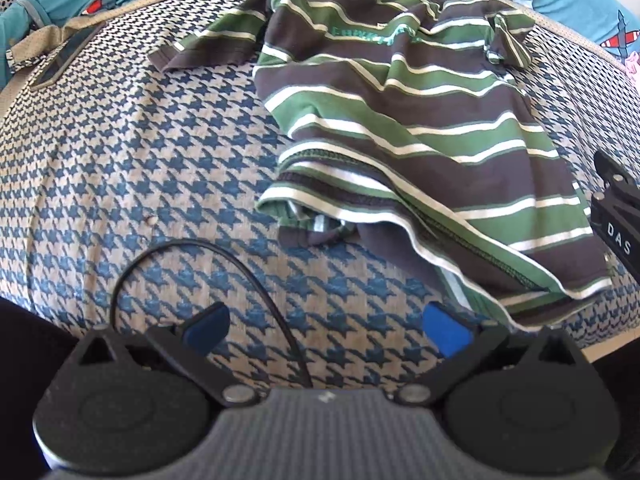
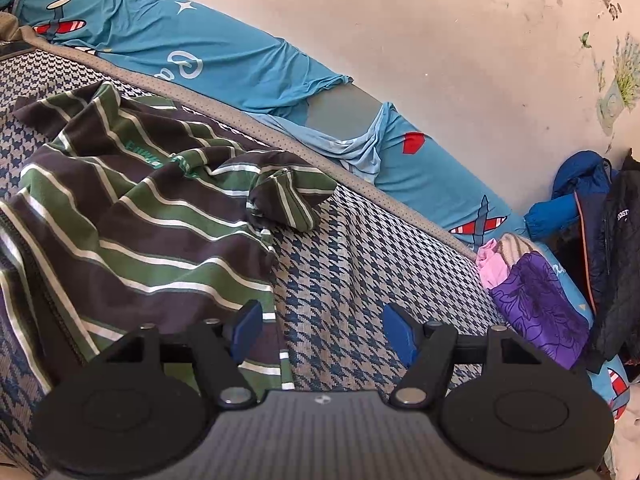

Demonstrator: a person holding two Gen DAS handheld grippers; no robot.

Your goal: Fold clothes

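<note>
Nearest the lens, the left hand-held gripper (image 1: 326,330) stood with its blue pads (image 1: 446,334) wide apart and nothing between them, only the houndstooth mattress (image 1: 120,152) beneath and a thin black cable (image 1: 248,268) looping over it. Ahead and to the right of that gripper lay the striped shirt (image 1: 400,100), brown, green and white, crumpled and partly spread, its hem turned up toward the gripper and one sleeve reaching off to the left. The right hand-held gripper (image 2: 322,330) was likewise open and empty; its left pad (image 2: 246,328) hung over the shirt's edge, whether touching it I cannot tell, its right pad over bare mattress. Beyond the shirt ran a blue sheet (image 2: 240,64) printed with aeroplanes against the wall (image 2: 440,40). To the far right of that gripper sat a pile of clothes (image 2: 536,292).
</note>
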